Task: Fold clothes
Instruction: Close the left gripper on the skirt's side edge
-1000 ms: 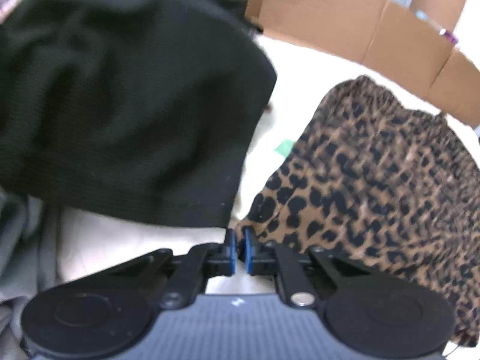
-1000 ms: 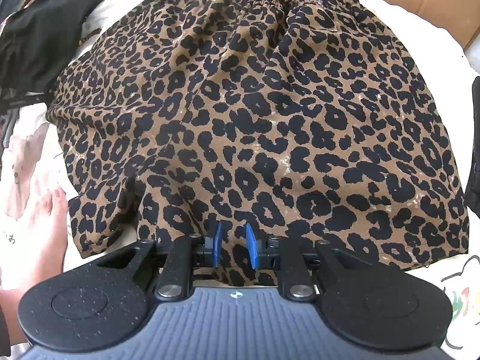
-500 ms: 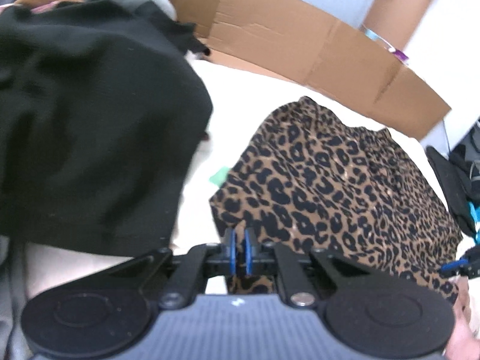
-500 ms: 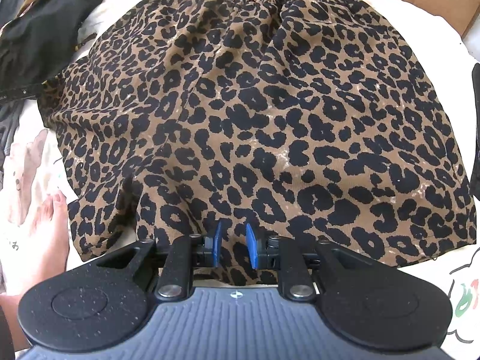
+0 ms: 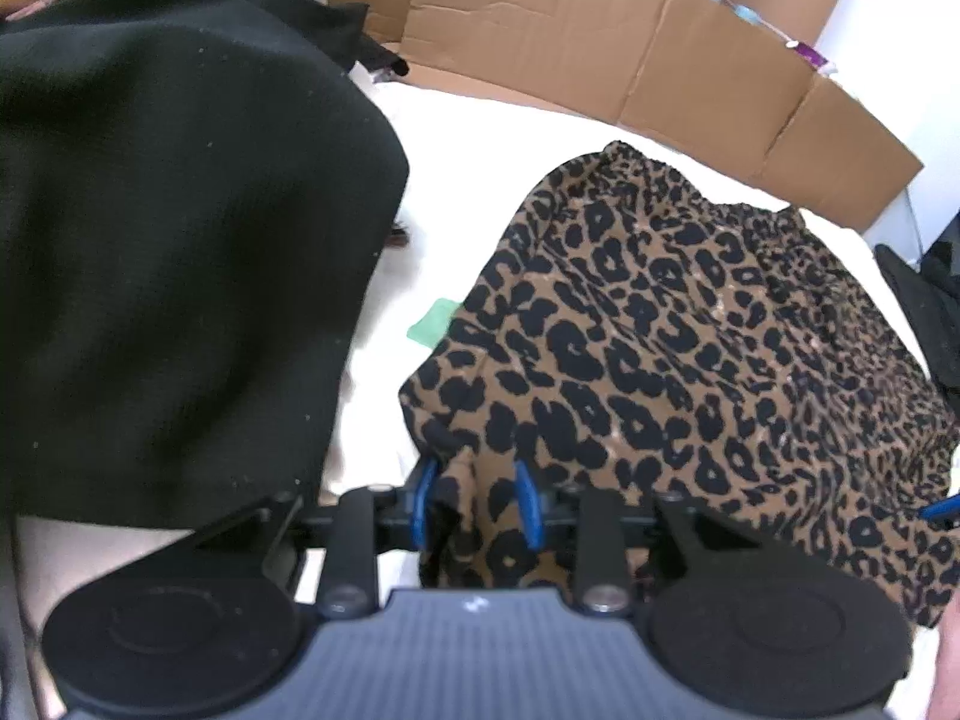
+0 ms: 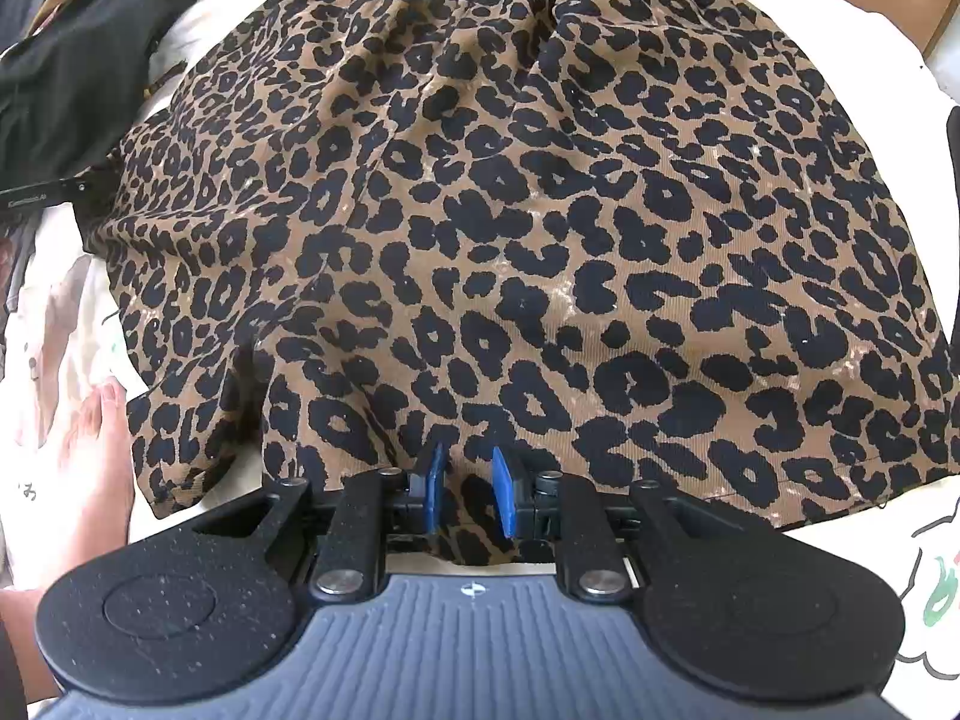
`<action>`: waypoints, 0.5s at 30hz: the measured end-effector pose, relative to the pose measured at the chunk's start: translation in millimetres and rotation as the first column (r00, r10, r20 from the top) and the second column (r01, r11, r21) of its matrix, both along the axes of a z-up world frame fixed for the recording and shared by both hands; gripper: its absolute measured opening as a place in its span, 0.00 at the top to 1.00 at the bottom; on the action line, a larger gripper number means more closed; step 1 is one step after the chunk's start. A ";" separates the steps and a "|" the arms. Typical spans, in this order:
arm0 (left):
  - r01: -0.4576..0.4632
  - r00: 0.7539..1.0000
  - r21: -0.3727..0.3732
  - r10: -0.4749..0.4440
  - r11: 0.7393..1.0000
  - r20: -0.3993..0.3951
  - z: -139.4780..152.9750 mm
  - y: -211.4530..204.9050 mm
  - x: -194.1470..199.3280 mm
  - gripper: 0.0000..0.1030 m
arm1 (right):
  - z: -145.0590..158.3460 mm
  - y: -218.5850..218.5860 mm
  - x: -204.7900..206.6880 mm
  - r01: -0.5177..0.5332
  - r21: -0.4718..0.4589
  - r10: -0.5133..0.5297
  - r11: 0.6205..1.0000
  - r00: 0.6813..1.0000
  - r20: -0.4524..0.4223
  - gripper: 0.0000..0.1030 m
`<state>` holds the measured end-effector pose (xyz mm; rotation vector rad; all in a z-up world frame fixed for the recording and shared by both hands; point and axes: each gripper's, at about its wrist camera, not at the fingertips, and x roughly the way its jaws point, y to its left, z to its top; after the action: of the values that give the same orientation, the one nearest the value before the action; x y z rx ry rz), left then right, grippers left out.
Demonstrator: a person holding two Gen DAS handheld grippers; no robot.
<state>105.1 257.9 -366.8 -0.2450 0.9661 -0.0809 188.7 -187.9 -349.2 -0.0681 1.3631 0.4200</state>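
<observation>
Leopard-print shorts (image 6: 528, 228) lie spread flat on a white sheet, waistband at the far end. They also show in the left wrist view (image 5: 690, 360). My left gripper (image 5: 474, 501) is open, its blue pads straddling the near left corner of the hem. My right gripper (image 6: 468, 492) is open, with the middle of the near hem lying between its blue pads. The right gripper's blue tip (image 5: 942, 507) shows at the far right of the left wrist view.
A large black garment (image 5: 168, 264) lies left of the shorts, also seen in the right wrist view (image 6: 66, 66). Cardboard panels (image 5: 630, 60) stand along the far edge. A bare foot (image 6: 96, 468) rests at the near left. More dark clothes (image 5: 924, 312) sit at the right.
My left gripper has moved right onto the shorts' left hem corner and opened its jaws. My right gripper has edged forward over the hem, staying open.
</observation>
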 end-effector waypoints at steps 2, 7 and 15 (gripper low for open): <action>-0.002 1.000 -0.010 0.002 1.000 0.000 3.5 2.1 -3.0 0.71 | 0.1 0.7 0.2 0.002 0.002 -0.002 1.000 1.000 0.002 0.76; -0.063 0.998 -0.055 0.061 0.997 -0.028 5.4 14.7 -6.0 0.94 | 2.2 5.5 0.7 -0.001 0.010 0.001 1.000 1.000 0.013 0.76; -0.145 0.989 -0.087 0.142 0.986 -0.039 34.5 22.0 -5.9 0.95 | 20.3 1.4 3.3 0.039 0.046 -0.041 0.998 0.997 0.061 0.76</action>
<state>99.1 279.9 -332.3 -0.3988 0.9760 0.0126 192.1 -186.5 -328.9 -0.0169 1.2920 0.4113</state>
